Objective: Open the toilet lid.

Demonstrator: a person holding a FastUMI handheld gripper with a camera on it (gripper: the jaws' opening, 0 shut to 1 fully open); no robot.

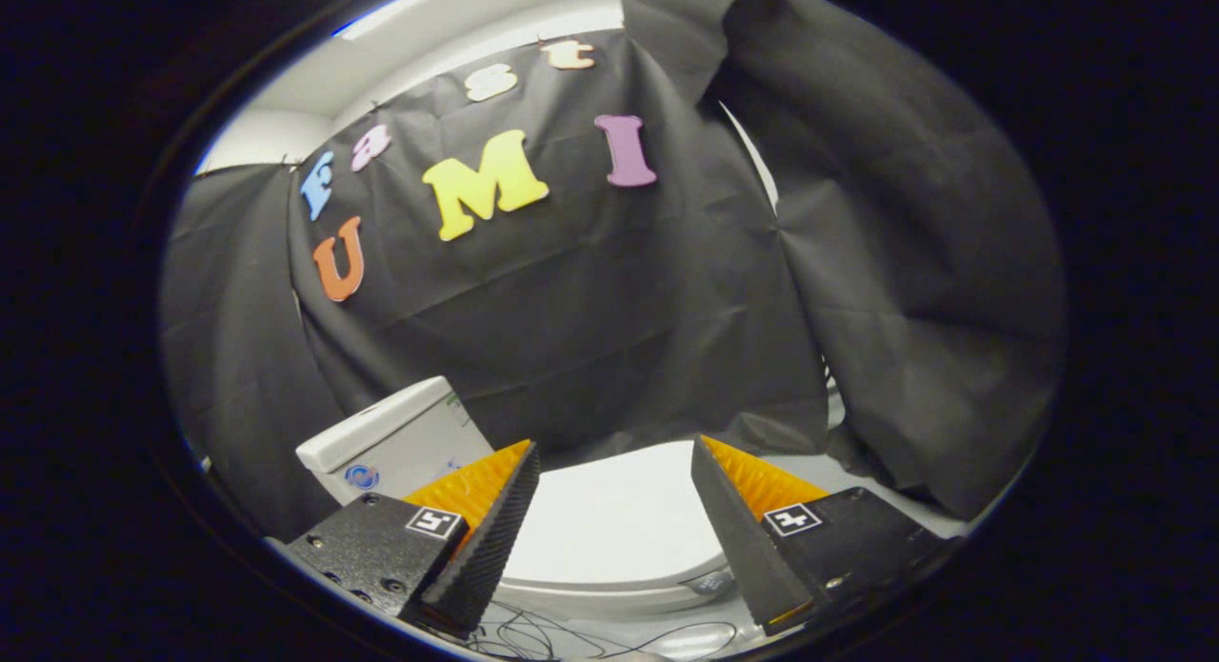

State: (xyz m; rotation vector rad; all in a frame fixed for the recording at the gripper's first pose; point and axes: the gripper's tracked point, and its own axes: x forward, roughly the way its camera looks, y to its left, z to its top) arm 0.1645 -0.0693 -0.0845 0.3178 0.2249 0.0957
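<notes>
between the spread, empty fingers of the tool (614,471), just ahead and below, lies the closed white toilet lid (619,524); likely smooth, stiff, hinged plastic, best hooked under its near rim.

The gripper (614,471) stands spread wide, a clear gap above the closed toilet lid (609,529) — tank (400,443) at lower left, black cloth (619,338) close behind.

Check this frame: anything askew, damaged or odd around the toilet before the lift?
Nothing damaged or spilled. The toilet lid lies flat and closed ahead of the open gripper, untouched. The tank sits beyond the left finger. One oddity: thin dark cables lie loose on the floor below the bowl's front.
</notes>
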